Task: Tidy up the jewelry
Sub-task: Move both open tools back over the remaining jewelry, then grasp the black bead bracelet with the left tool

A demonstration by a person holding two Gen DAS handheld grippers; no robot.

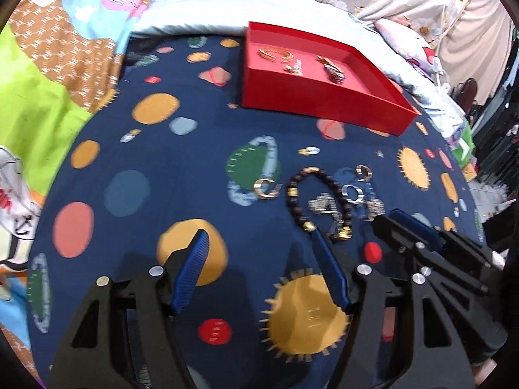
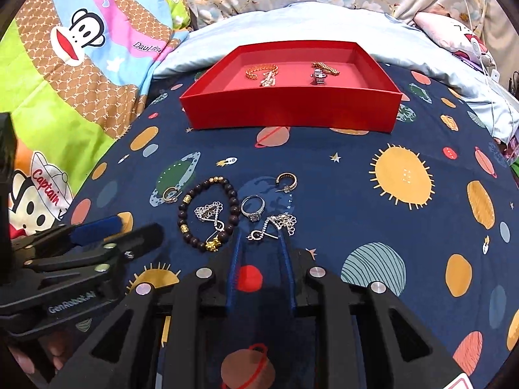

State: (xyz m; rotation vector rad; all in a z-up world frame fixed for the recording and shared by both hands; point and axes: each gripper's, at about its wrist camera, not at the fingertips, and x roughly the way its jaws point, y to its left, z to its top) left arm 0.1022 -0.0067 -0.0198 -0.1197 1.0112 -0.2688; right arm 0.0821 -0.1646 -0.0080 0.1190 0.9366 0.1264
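Roughly half remained: four pieces lay in the red box, upper centre, while six waited lower centre, the right gripper narrowed around the silver chain without visibly pinching it, the left gripper gaping empty

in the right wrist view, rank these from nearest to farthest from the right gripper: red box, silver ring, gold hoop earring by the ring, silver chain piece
From the right gripper:
1. silver chain piece, right at the fingertips
2. silver ring, just beyond, slightly left
3. gold hoop earring, farther up, slightly right
4. red box, at the back of the bedsheet
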